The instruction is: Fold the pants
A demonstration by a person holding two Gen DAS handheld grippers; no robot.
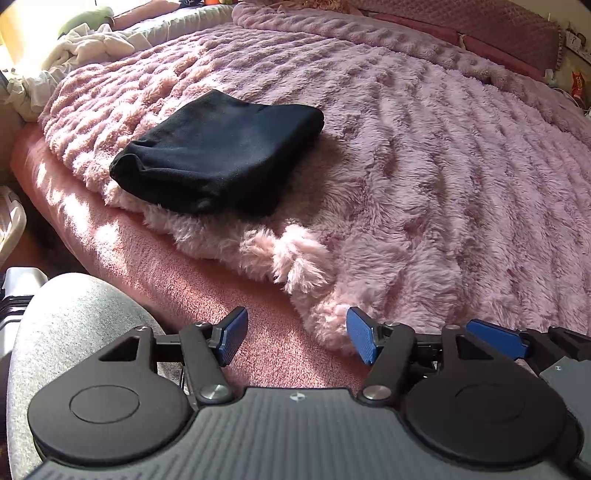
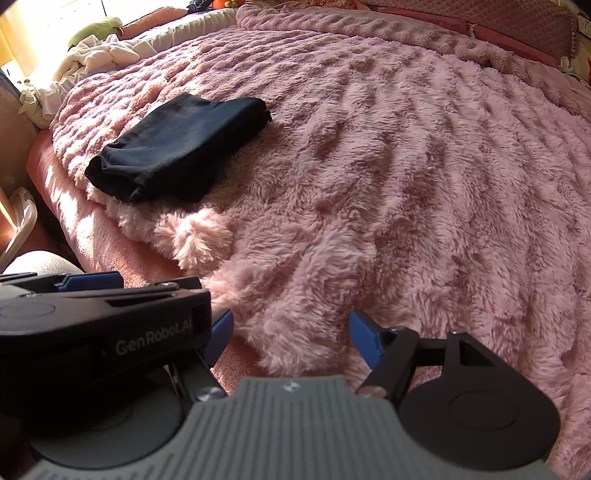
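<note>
The black pants [image 1: 218, 151] lie folded into a compact rectangle on the fluffy pink blanket [image 1: 424, 166], near the bed's left front corner; the same bundle [image 2: 177, 147] shows in the right wrist view. My left gripper [image 1: 297, 338] is open with nothing between its blue pads [image 1: 232, 336], well short of the pants, over the bed's front edge. My right gripper [image 2: 291, 339] is open too and holds nothing, close beside the left one, whose black body [image 2: 103, 317] hides part of its left finger. Neither gripper touches the pants.
A grey-clad leg [image 1: 74, 325] of the person is at the lower left. Crumpled white and green cloth [image 1: 85, 44] lies at the bed's far left. The pink mattress edge [image 1: 110, 236] drops off on the left. A quilted headboard [image 1: 498, 29] stands at the back right.
</note>
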